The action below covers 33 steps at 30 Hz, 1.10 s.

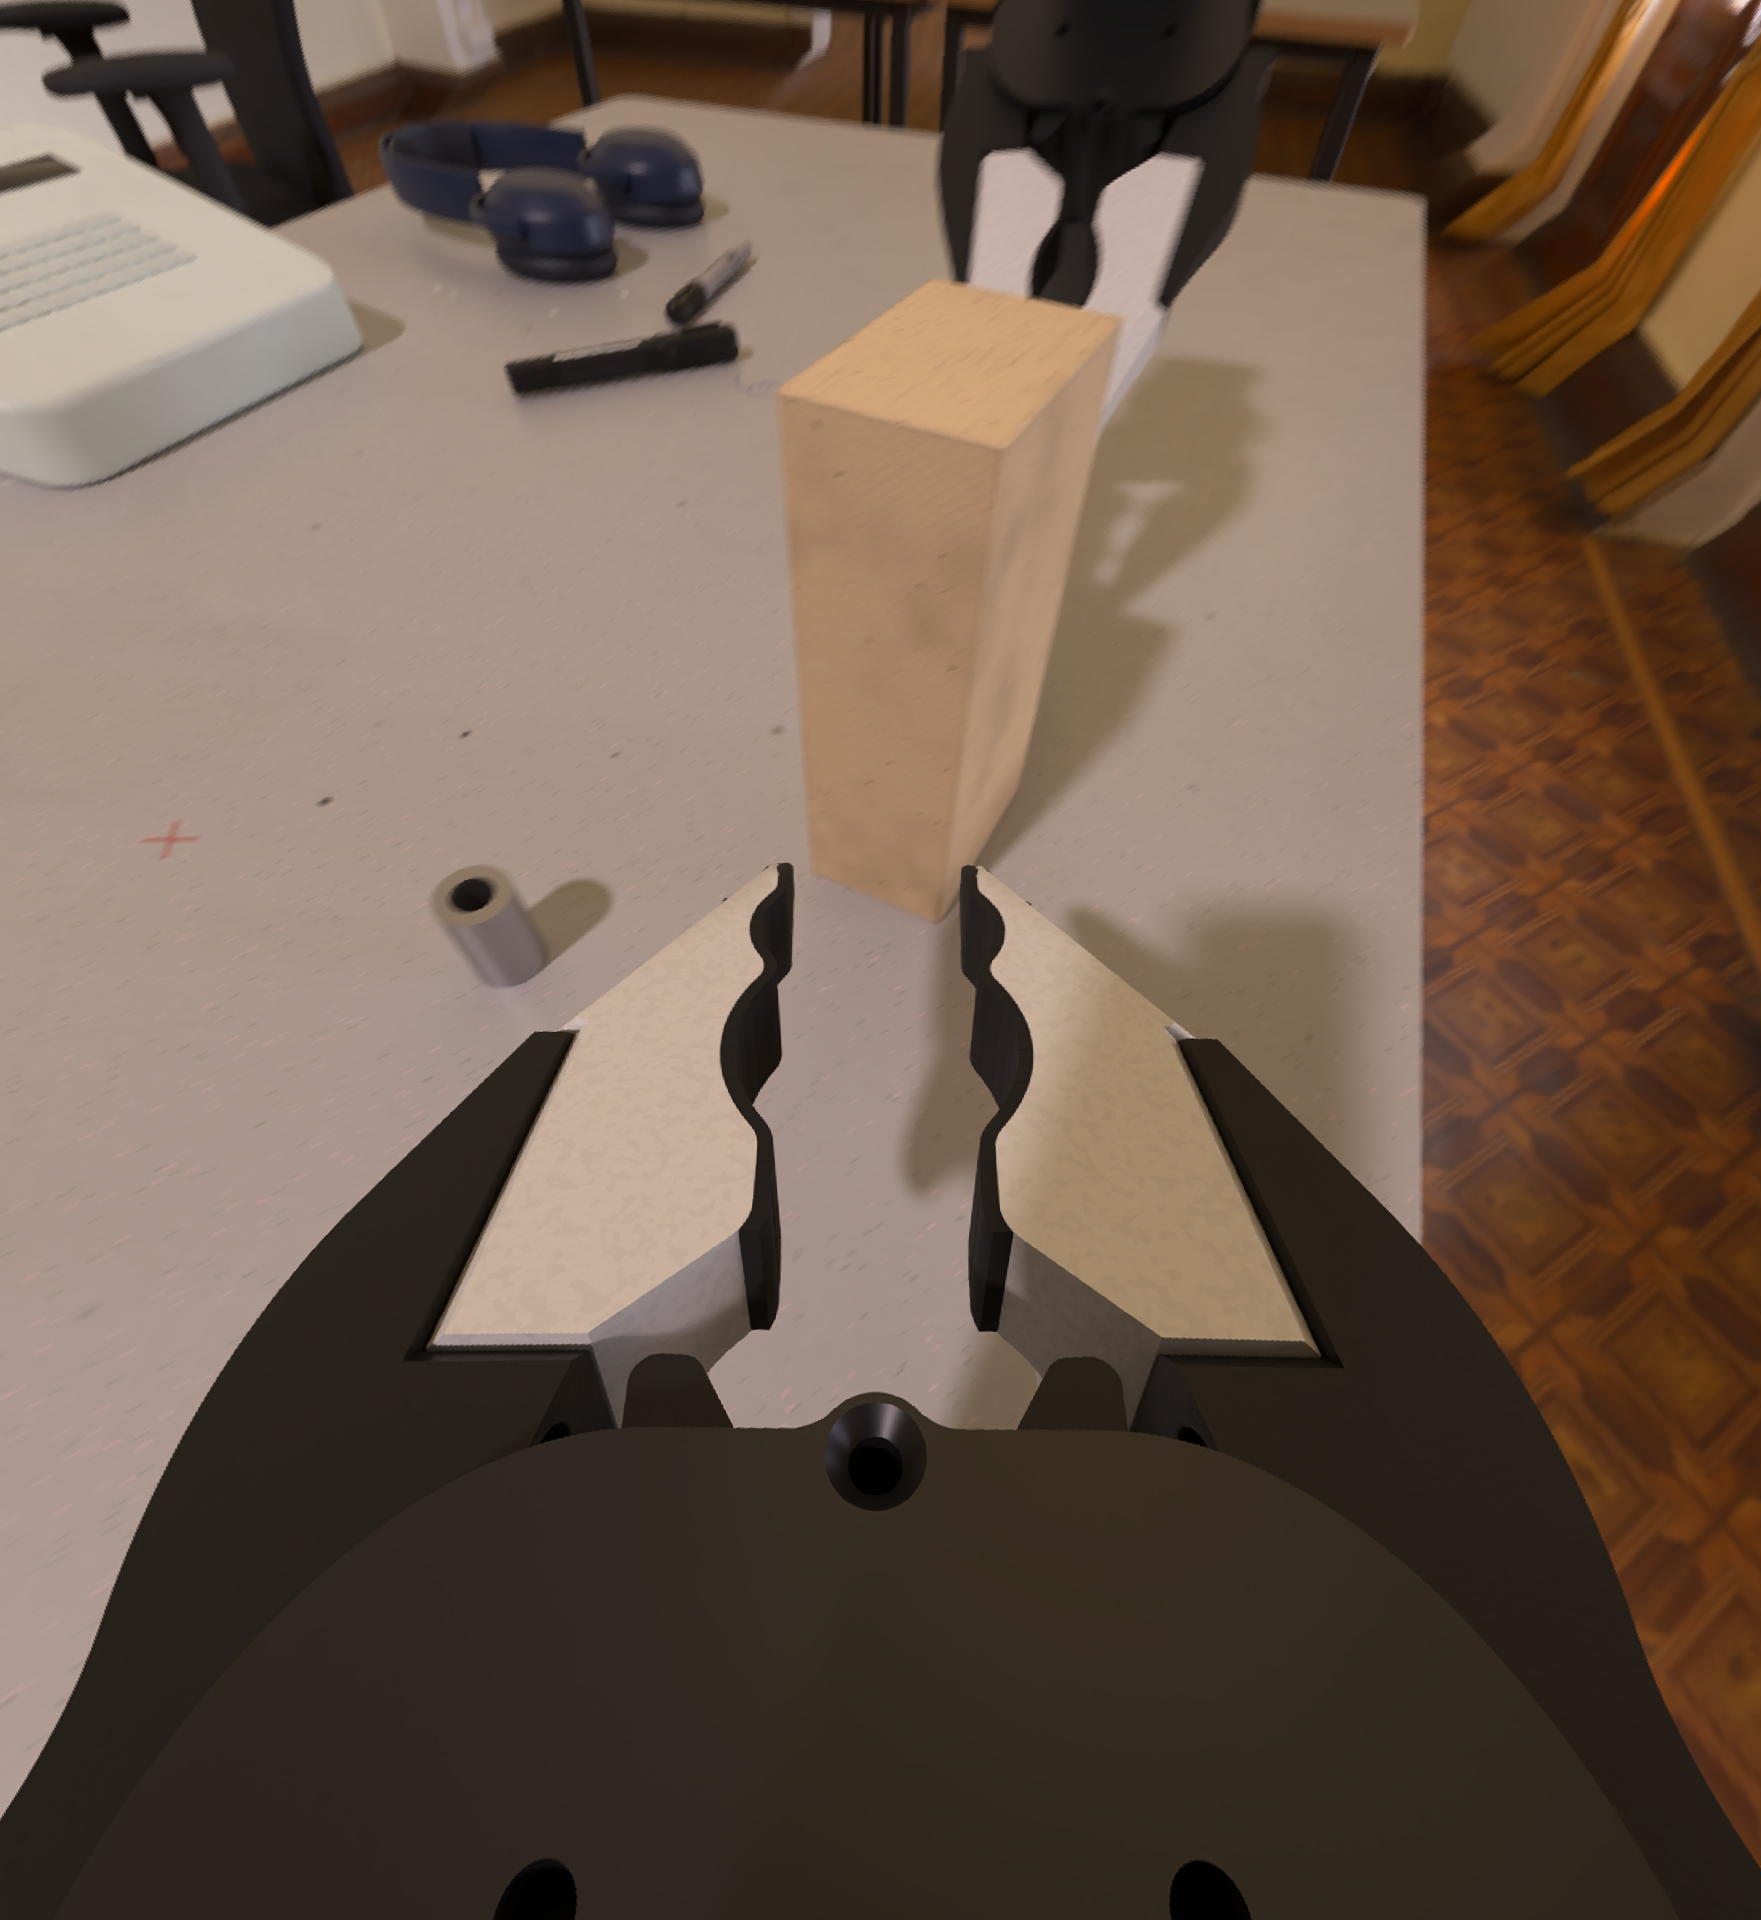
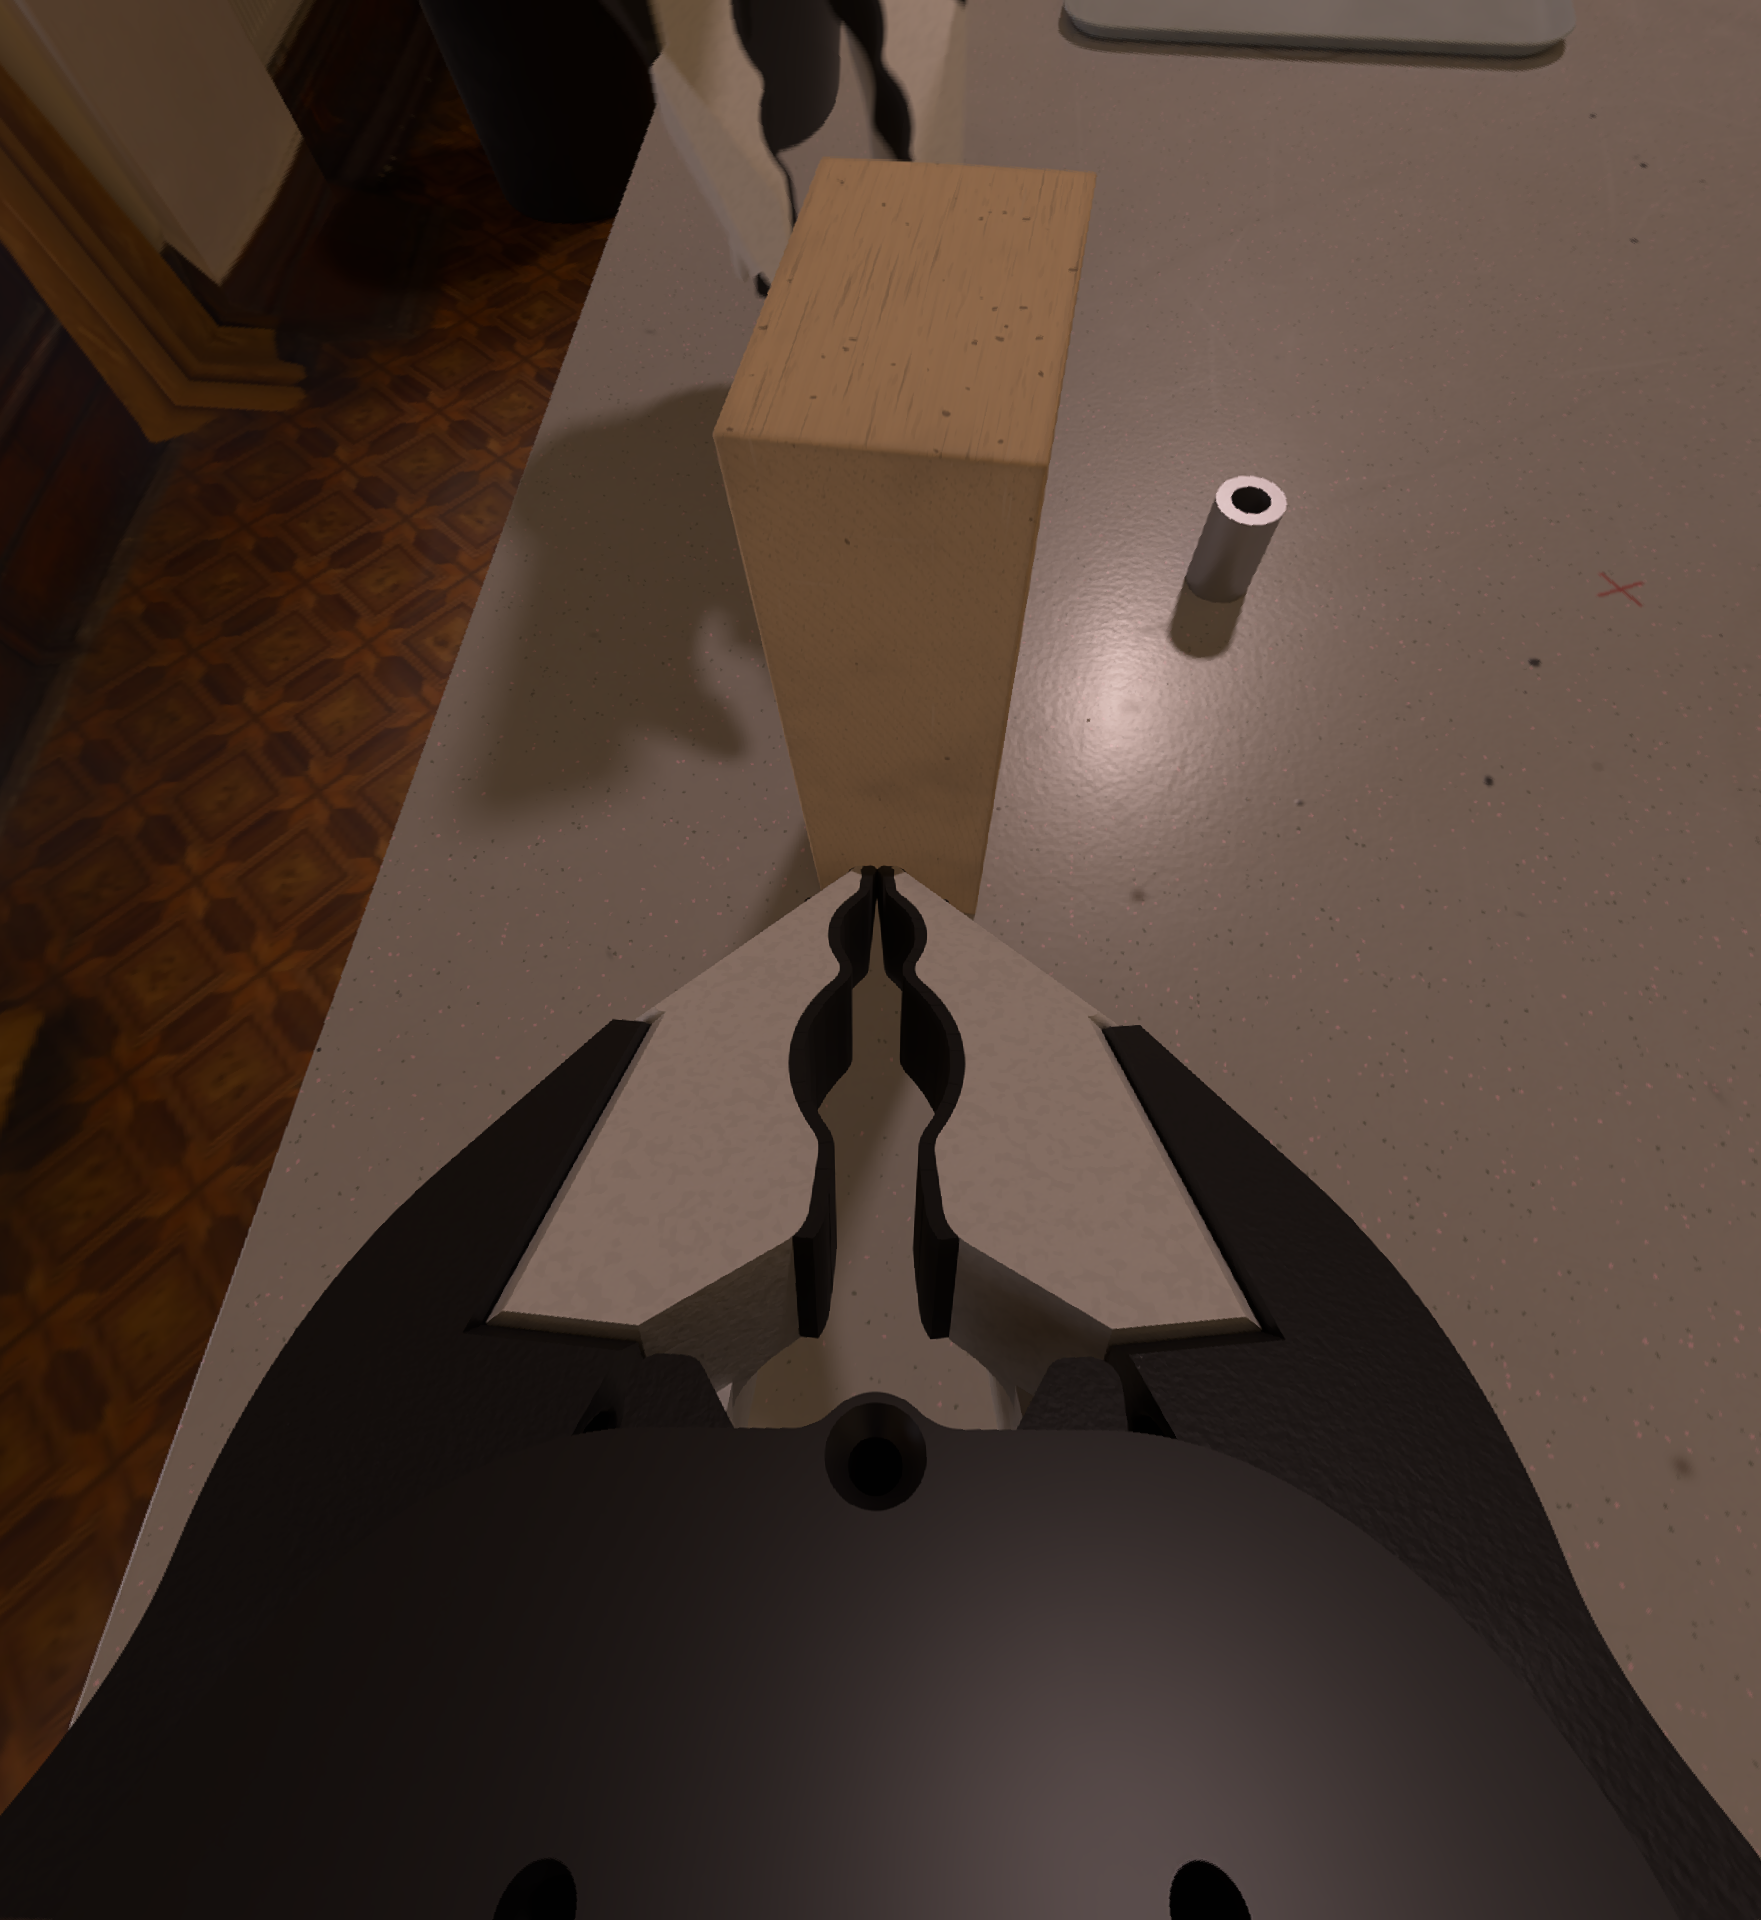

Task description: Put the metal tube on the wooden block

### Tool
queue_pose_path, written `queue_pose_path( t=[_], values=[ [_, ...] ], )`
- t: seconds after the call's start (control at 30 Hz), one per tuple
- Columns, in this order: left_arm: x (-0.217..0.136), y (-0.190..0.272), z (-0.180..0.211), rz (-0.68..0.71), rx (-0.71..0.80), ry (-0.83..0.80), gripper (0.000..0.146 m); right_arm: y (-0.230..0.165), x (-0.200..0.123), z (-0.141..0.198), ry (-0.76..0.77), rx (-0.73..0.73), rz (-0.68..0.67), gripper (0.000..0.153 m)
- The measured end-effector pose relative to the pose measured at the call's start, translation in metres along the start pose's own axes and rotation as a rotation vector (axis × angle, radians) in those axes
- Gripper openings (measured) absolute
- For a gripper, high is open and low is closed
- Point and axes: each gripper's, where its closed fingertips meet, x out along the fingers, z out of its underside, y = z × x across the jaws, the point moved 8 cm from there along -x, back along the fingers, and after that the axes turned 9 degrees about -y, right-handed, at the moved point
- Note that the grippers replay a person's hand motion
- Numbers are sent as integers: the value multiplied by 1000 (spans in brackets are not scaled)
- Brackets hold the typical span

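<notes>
A short metal tube (image 1: 491, 930) stands upright on the grey table, left of my left gripper's tips; it also shows in the right wrist view (image 2: 1234, 540). A tall wooden block (image 1: 933, 603) stands upright in the middle; it also shows in the right wrist view (image 2: 907, 488). My left gripper (image 1: 876, 894) is open and empty, just in front of the block's base. My right gripper (image 2: 876, 878) is shut and empty, its tips close to the block's base on the opposite side; it also shows beyond the block in the left wrist view (image 1: 1068, 265).
Two black markers (image 1: 627, 358), blue headphones (image 1: 554, 197) and a white device (image 1: 76, 301) lie at the far left of the table (image 1: 232, 644). A small red cross (image 1: 169, 840) marks the tabletop. The table's edge (image 1: 1421, 727) drops to a wooden floor.
</notes>
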Motion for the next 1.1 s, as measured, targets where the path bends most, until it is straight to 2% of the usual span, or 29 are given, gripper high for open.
queue_pose_path(
  t=[0.17, 0.37, 0.43, 0.47, 0.6, 1.0, 1.03, 1.1],
  values=[
    [-5, -44, -5, -57, -14, -149, 46, -3, -6, 6, 4, 13, 19, 0],
    [36, -85, 9, -38, 31, -463, 53, -9, -8, 6, -15, -19, 33, 0],
    [47, -90, 12, -67, 62, -520, 54, -12, -9, 4, -23, -32, 34, 0],
    [49, -91, 13, -82, 80, -541, 52, -13, -9, 3, -22, -37, 31, 0],
    [54, -91, 10, -107, 133, -564, 20, -17, -10, 0, -30, -57, 27, 0],
    [43, -88, -13, -173, 183, -546, 19, -20, -6, -1, -20, -67, 46, 0],
    [46, -90, -12, -170, 166, -547, 25, -20, -5, -1, -21, -66, 47, 0],
    [56, -95, -8, -149, 114, -558, 63, -20, -4, -1, -21, -65, 45, 0]
  ],
)
